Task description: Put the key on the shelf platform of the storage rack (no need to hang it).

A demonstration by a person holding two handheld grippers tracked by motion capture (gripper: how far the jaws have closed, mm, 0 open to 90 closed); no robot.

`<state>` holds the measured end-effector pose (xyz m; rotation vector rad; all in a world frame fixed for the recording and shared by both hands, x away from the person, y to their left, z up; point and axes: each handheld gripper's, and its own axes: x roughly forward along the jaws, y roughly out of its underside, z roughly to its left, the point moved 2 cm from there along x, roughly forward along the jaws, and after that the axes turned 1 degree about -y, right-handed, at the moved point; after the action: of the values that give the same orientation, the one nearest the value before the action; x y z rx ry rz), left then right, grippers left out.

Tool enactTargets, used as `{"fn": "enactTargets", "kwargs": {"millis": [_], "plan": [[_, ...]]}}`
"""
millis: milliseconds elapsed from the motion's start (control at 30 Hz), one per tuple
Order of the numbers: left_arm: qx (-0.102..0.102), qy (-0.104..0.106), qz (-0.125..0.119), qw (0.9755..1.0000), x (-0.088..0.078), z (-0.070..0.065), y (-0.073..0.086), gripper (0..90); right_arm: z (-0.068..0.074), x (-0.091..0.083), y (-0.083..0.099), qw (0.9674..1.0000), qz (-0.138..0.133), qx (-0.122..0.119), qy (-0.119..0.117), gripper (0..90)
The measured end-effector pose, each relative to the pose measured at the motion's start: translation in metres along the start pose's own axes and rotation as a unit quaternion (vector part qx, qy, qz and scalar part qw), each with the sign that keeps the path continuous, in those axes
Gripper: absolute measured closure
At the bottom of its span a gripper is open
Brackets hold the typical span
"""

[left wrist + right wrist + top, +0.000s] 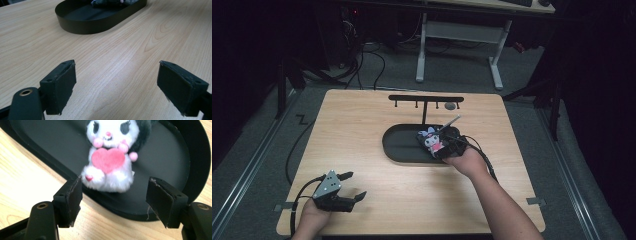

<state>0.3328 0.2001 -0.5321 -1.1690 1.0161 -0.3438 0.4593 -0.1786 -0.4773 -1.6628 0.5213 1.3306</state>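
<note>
Presumably a pick-up of the plush toy (108, 161), lying face up at the near right end of the black oval tray (175, 152) on the wooden table (125, 50). Right gripper (113, 195) about half open, jaws level with the toy's feet, one on each side, pads not pressing on it, nothing held.

Advance over the tray rim until the pads flank the white body below the pink heart. Keep the jaws clear of the tray wall. Close gently on the soft body, not on the head or the small pink limbs. Lift straight up before moving sideways.

Left gripper (116, 87) wide open and empty, low over the table's near left part; leave parked.

Hard to make out:
- toy's upper head, cut off in the right gripper view;
- toy's image, blurred;
- thin pale rod (451, 121) behind the toy, nature unclear;
- hook rack (426, 100) beyond the tray, small item on it not identifiable.
</note>
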Motion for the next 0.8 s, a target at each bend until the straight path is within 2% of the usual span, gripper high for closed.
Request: {"fn": "enactTargets", "kwargs": {"millis": [33,300,533,700,800], "plan": [[0.000,0.000,0.000,1.0000,0.000,0.000,0.000,16.2,0.001,-0.001,0.003,1.0000,0.001,0.007,-0.001,29.1],[0.002,0.003,0.005,1.0000,0.002,-0.001,0.000,16.2,-0.005,-0.004,0.022,0.9994,-0.026,0.018,-0.011,29.6],[0.003,0.003,0.007,1.0000,0.002,-0.002,0.001,16.2,0.001,-0.007,0.040,0.9981,-0.056,0.023,-0.012,29.5],[0.006,0.004,0.010,0.9999,0.003,-0.002,0.001,16.2,0.005,-0.009,0.051,0.9961,-0.086,0.018,-0.005,28.7],[0.006,0.003,0.010,0.9999,0.003,-0.002,0.001,16.2,0.006,-0.010,0.056,0.9945,-0.104,0.006,0.002,25.8]]}}
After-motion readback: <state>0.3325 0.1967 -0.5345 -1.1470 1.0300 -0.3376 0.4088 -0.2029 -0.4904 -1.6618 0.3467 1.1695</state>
